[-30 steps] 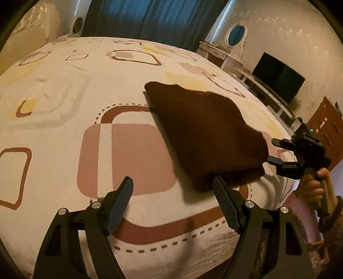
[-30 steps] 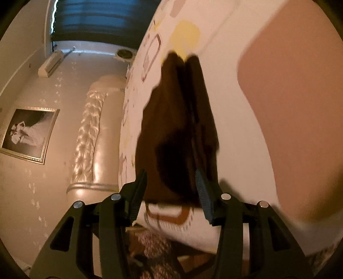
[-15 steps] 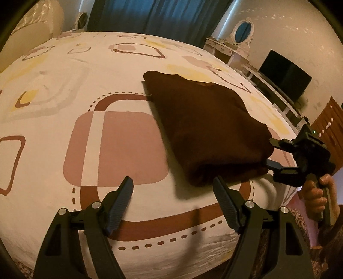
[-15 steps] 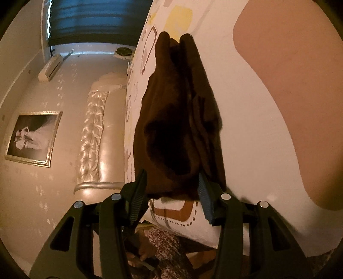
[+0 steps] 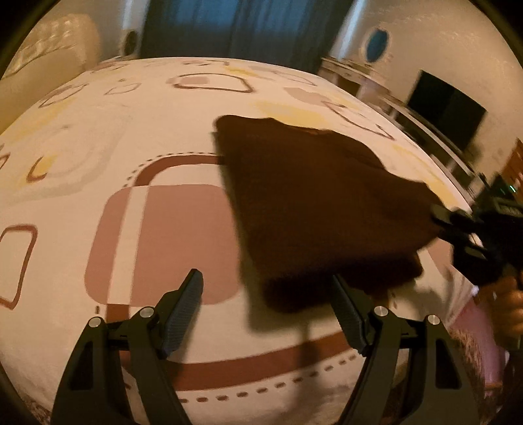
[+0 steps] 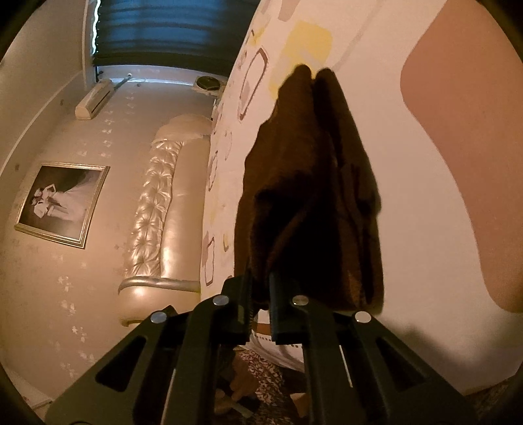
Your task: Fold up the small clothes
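Note:
A dark brown folded garment (image 5: 313,202) lies on the patterned bedsheet (image 5: 98,137). Its near right corner is lifted off the sheet. My right gripper (image 6: 260,287) has its jaws closing and its pads pinch the near edge of the brown garment (image 6: 304,196). Seen from the left wrist, the right gripper (image 5: 439,217) grips the garment's right corner, with a hand (image 5: 513,310) on its handle. My left gripper (image 5: 266,291) stands open just before the garment's near edge, with nothing between its fingers.
A padded cream headboard (image 6: 157,209) and a framed picture (image 6: 62,202) show in the right wrist view. A dark TV (image 5: 444,111) on a low stand, a dresser with an oval mirror (image 5: 377,44) and blue curtains (image 5: 235,26) stand beyond the bed.
The right gripper's jaws have gone from half open to shut on the garment's edge and lifted that corner. The left gripper has moved closer to the garment's near edge.

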`<state>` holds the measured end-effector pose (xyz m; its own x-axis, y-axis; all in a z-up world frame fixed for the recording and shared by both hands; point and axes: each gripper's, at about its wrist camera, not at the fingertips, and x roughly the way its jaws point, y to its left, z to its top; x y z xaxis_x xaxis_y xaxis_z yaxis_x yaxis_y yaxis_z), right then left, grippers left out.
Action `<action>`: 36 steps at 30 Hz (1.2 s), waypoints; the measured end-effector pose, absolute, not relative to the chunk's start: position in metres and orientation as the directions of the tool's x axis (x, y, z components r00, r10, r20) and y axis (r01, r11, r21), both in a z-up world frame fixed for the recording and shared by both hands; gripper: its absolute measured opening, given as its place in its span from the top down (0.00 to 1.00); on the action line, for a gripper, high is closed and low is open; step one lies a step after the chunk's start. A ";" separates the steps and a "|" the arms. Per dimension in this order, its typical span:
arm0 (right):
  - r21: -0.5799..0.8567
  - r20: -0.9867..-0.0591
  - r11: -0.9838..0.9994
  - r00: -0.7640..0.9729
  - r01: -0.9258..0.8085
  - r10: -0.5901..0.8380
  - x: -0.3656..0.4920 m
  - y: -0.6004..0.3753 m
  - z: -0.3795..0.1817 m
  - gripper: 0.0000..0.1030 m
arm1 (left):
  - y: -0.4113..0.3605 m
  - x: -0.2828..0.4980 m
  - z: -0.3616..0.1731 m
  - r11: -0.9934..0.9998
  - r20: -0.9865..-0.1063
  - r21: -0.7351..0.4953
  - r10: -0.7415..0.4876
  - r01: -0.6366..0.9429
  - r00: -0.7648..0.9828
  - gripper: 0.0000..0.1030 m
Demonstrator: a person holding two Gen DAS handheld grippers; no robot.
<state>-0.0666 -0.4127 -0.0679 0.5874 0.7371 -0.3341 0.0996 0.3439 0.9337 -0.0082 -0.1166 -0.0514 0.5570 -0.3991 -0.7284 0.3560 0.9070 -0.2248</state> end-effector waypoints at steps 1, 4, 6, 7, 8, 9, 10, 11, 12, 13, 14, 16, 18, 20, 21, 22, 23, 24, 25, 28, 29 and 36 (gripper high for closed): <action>0.934 -0.332 0.344 0.589 0.097 0.737 -0.067 -0.414 -0.067 0.93 | -0.112 -0.007 -0.052 0.916 -0.727 -0.225 -0.385 0.333 0.568 0.26; 0.929 -0.342 0.358 0.590 0.095 0.732 -0.071 -0.417 -0.068 0.94 | -0.093 -0.003 -0.061 0.948 -0.746 -0.193 -0.309 0.253 0.589 0.25; 0.924 -0.361 0.366 0.574 0.112 0.735 -0.076 -0.416 -0.077 0.94 | -0.080 -0.001 -0.067 0.941 -0.751 -0.248 -0.336 0.229 0.568 0.25; 0.920 -0.375 0.373 0.564 0.125 0.736 -0.078 -0.415 -0.083 0.94 | -0.077 -0.002 -0.068 0.940 -0.746 -0.260 -0.342 0.223 0.571 0.25; 0.914 -0.393 0.379 0.553 0.146 0.734 -0.081 -0.414 -0.092 0.94 | -0.077 -0.004 -0.067 0.943 -0.744 -0.251 -0.334 0.220 0.579 0.25; 0.909 -0.407 0.382 0.547 0.165 0.732 -0.083 -0.414 -0.102 0.94 | -0.078 -0.005 -0.067 0.946 -0.745 -0.238 -0.323 0.221 0.583 0.25; 0.906 -0.415 0.384 0.544 0.177 0.729 -0.083 -0.416 -0.108 0.94 | -0.080 -0.006 -0.068 0.948 -0.747 -0.227 -0.316 0.223 0.584 0.25; 0.902 -0.425 0.387 0.545 0.189 0.723 -0.084 -0.418 -0.115 0.94 | -0.082 -0.007 -0.068 0.951 -0.750 -0.206 -0.306 0.232 0.586 0.25; 0.903 -0.425 0.384 0.547 0.195 0.721 -0.084 -0.419 -0.121 0.94 | -0.082 -0.008 -0.069 0.952 -0.750 -0.195 -0.301 0.238 0.589 0.25; 0.907 -0.416 0.373 0.551 0.194 0.724 -0.083 -0.420 -0.125 0.95 | -0.082 -0.009 -0.069 0.952 -0.750 -0.190 -0.299 0.240 0.591 0.25; 0.908 -0.412 0.372 0.552 0.190 0.724 -0.083 -0.420 -0.125 0.95 | -0.080 -0.010 -0.070 0.952 -0.749 -0.190 -0.298 0.239 0.592 0.25; 0.908 -0.412 0.377 0.550 0.183 0.727 -0.083 -0.420 -0.124 0.94 | -0.077 -0.013 -0.070 0.952 -0.749 -0.200 -0.300 0.230 0.591 0.25; 0.913 -0.402 0.364 0.550 0.183 0.732 -0.083 -0.421 -0.125 0.95 | -0.075 -0.014 -0.070 0.953 -0.755 -0.195 -0.297 0.233 0.585 0.25; 0.919 -0.391 0.348 0.542 0.186 0.744 -0.083 -0.421 -0.128 0.94 | -0.076 -0.019 -0.069 0.952 -0.757 -0.180 -0.294 0.247 0.584 0.25; 0.922 -0.386 0.337 0.531 0.190 0.755 -0.083 -0.422 -0.128 0.93 | -0.074 -0.022 -0.068 0.949 -0.754 -0.185 -0.304 0.257 0.582 0.25; 0.923 -0.384 0.332 0.526 0.194 0.759 -0.084 -0.423 -0.129 0.90 | -0.072 -0.025 -0.066 0.942 -0.748 -0.200 -0.325 0.270 0.578 0.25; 0.925 -0.379 0.326 0.520 0.194 0.765 -0.084 -0.425 -0.129 0.88 | -0.067 -0.028 -0.064 0.927 -0.737 -0.237 -0.366 0.290 0.569 0.25; 0.926 -0.378 0.325 0.515 0.193 0.770 -0.085 -0.427 -0.128 0.86 | -0.062 -0.029 -0.061 0.913 -0.724 -0.276 -0.404 0.301 0.559 0.25; 0.923 -0.383 0.332 0.511 0.192 0.769 -0.086 -0.429 -0.126 0.82 | -0.055 -0.031 -0.057 0.895 -0.708 -0.325 -0.445 0.307 0.549 0.25; 0.920 -0.388 0.349 0.530 0.176 0.754 -0.089 -0.440 -0.118 0.64 | -0.034 -0.022 -0.046 0.800 -0.632 -0.520 -0.597 0.301 0.495 0.25; 0.919 -0.389 0.355 0.540 0.171 0.747 -0.088 -0.444 -0.115 0.61 | -0.028 -0.014 -0.046 0.753 -0.601 -0.594 -0.648 0.282 0.467 0.25; 0.908 -0.400 0.397 0.561 0.134 0.725 -0.063 -0.440 -0.107 0.47 | -0.058 0.029 -0.065 0.666 -0.578 -0.710 -0.737 0.230 0.350 0.25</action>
<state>-0.0627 -0.4402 -0.1066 0.5608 0.7250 -0.3998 0.1344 0.3967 0.9081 0.0294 -0.0581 -0.0647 0.3499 -0.7372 -0.5780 0.2295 0.6656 -0.7101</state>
